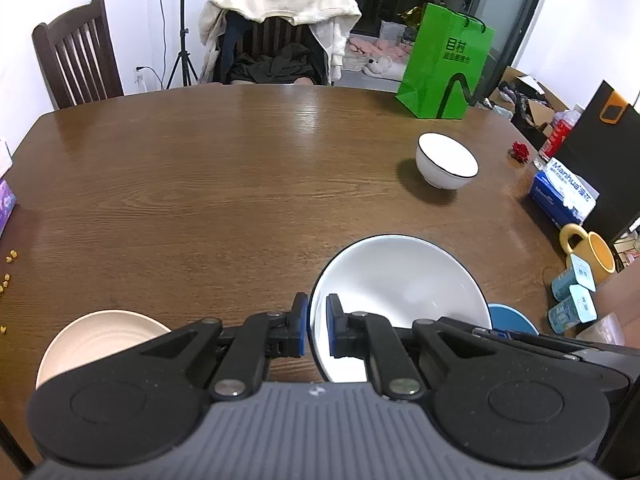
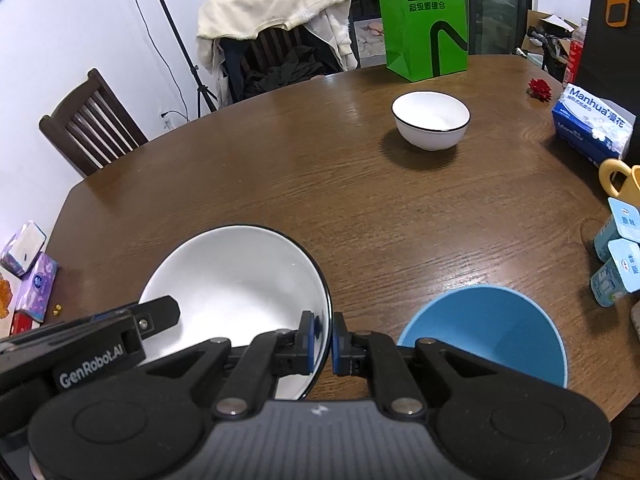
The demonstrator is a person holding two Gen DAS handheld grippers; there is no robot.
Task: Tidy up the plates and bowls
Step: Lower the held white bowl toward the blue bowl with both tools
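Both grippers clamp one large white bowl [image 2: 236, 280] by its black-edged rim: the left gripper [image 1: 317, 326] has its pads together on the rim's left side, and the right gripper [image 2: 330, 342] has its pads together on the right side. The bowl appears lifted off the tabletop [image 1: 220, 168] and tilted, though contact underneath cannot be confirmed. It is empty. Judging from the layout, the task is at an early stage: no stack is visible. A cream plate [image 1: 100, 340] lies at the near left edge, a blue bowl [image 2: 492, 332] sits just right of the held bowl, and a small white bowl [image 2: 431, 120] stands well apart, toward the far right. All three are empty and separate. Remaining work likely consists of setting down the large bowl, nesting the other bowls, and placing the plate. A green bag [image 2: 424, 20], a tissue box [image 2: 592, 128], a yellow mug [image 1: 588, 252] and small cartons [image 2: 618, 256] crowd the right edge; keep the bowl clear of these.
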